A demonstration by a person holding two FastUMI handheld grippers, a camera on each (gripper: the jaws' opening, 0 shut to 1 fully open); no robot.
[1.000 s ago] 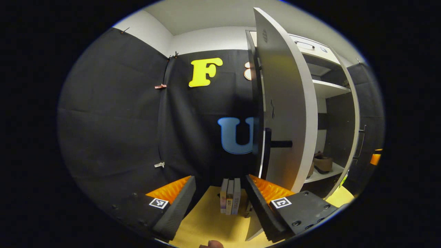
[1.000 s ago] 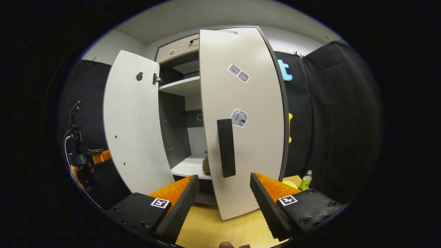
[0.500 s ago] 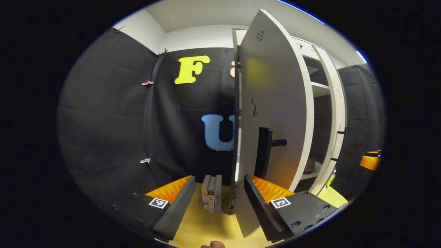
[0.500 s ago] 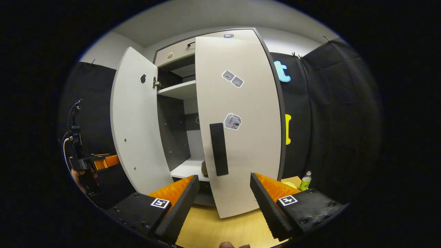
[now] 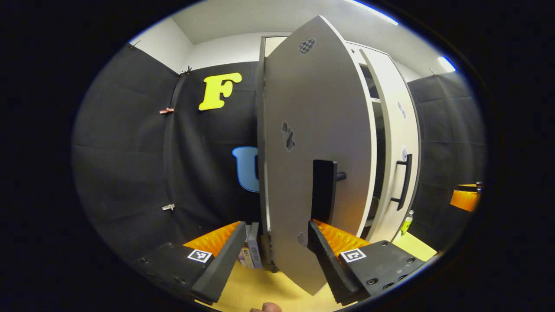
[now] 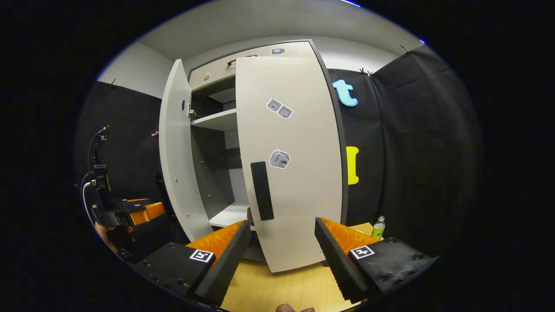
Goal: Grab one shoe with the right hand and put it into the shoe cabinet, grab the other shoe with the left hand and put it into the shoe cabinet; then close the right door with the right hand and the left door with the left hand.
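In the left gripper view my left gripper is open, and the white left door stands just ahead with its black handle above the right finger. The right door sits beyond it, leaving a narrow gap. In the right gripper view my right gripper is open in front of the right door, which is almost shut, with its handle just above the fingers. The left door still stands ajar. A sliver of brown shoe shows on the lower shelf. The left gripper is far left, held by a hand.
Several books stand on the yellow wooden table left of the cabinet. A green bottle stands at the cabinet's right side. An upper shelf shows through the gap. Black cloth walls close in the booth.
Both doors have swung further towards shut. The opening between them has narrowed and hides most of the shoes. Both grippers have followed the doors and stay open.
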